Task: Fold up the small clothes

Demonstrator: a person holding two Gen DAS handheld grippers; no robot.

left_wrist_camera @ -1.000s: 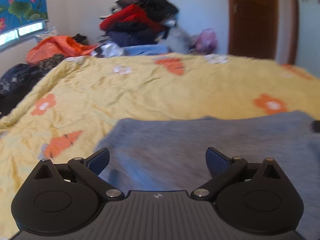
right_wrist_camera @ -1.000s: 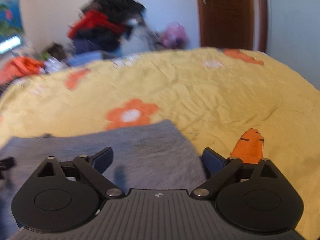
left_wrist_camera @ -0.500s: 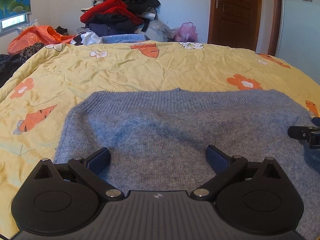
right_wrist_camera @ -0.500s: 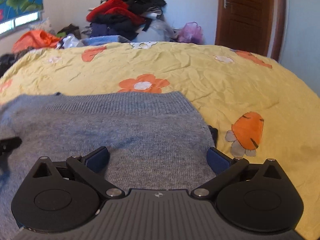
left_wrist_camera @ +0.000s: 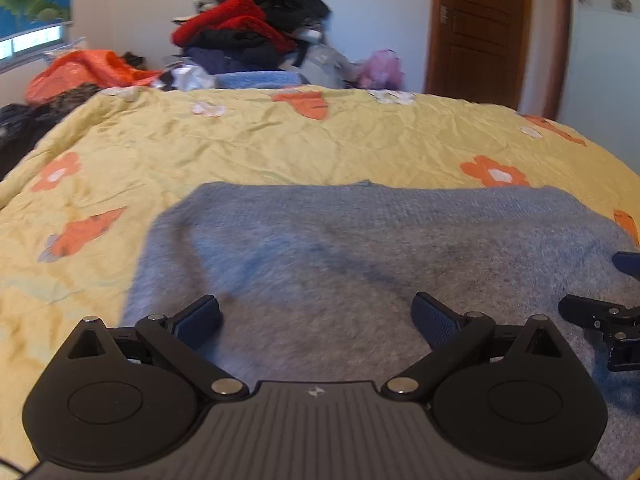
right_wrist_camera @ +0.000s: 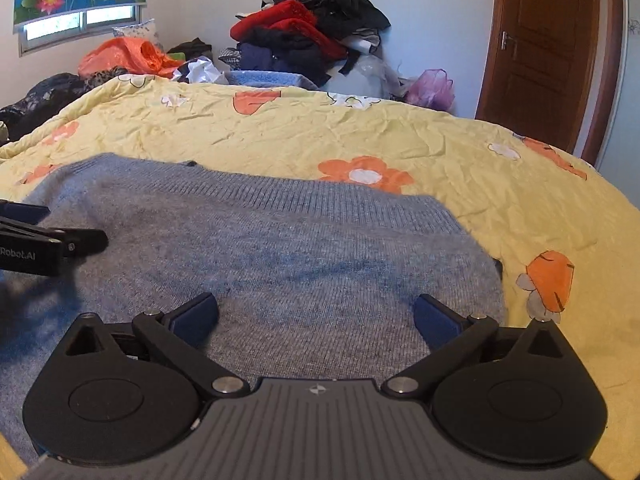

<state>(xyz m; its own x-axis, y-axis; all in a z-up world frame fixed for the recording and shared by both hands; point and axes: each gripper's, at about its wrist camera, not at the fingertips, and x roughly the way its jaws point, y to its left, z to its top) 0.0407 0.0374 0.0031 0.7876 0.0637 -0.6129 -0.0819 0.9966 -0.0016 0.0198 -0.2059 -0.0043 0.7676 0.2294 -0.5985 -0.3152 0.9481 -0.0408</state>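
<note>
**Yellow bedspread, grey sweater laid flat**

Yellow bedding [right_wrist_camera: 400,132] printed with orange flowers and carrots fills the room's foreground; a heap of clothes [right_wrist_camera: 312,28] is piled against the far wall, beside a brown door [right_wrist_camera: 548,48]. A grey-blue knitted sweater [right_wrist_camera: 300,248] is spread flat on the near part of the bed, its ribbed edge turned toward the far wall. The left gripper [left_wrist_camera: 316,318] is held above the sweater's left half with its jaws spread wide, nothing between them. The right gripper [right_wrist_camera: 316,316] is likewise held wide and empty over the sweater's right half, near its right edge. Each gripper is glimpsed at the margin of the other's view.
</note>
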